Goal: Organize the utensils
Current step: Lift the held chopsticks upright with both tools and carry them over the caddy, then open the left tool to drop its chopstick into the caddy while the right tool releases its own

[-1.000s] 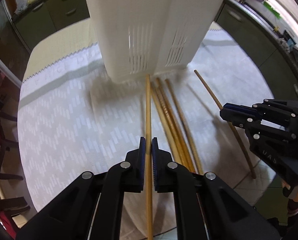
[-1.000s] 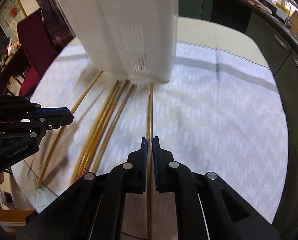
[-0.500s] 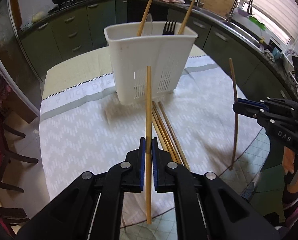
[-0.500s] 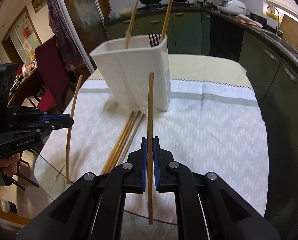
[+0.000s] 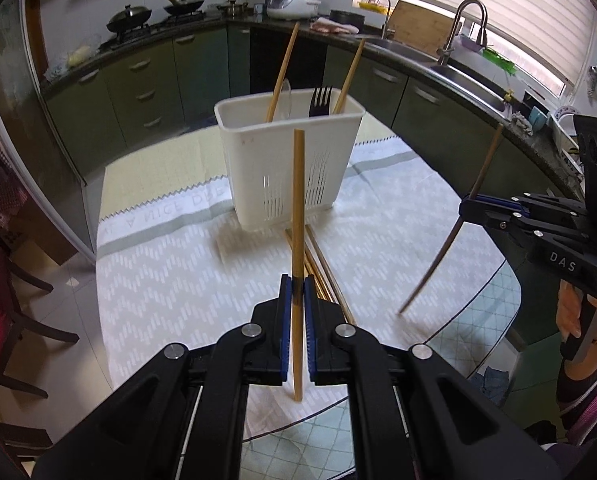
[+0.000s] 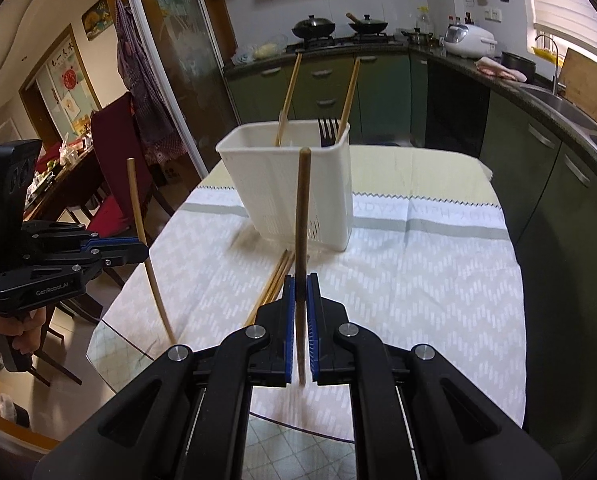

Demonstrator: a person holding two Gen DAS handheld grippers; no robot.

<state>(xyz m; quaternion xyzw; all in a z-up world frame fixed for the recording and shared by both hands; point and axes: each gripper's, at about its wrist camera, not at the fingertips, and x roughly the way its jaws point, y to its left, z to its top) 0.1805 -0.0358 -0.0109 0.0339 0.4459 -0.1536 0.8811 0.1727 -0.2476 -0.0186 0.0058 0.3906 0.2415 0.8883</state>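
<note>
Two grippers each clamp one chopstick: we record the left gripper (image 5: 297,292) closed on a pale chopstick (image 5: 298,208) and the right gripper (image 6: 301,292) closed on a darker chopstick (image 6: 301,216), both lifted above the table (image 6: 418,280). Farther off stands the white utensil basket (image 5: 286,168); spare chopsticks (image 5: 322,272) lie near its base.

The left gripper (image 5: 297,294) pinches a chopstick (image 5: 298,208) upright before the white utensil basket (image 5: 258,184).
</note>
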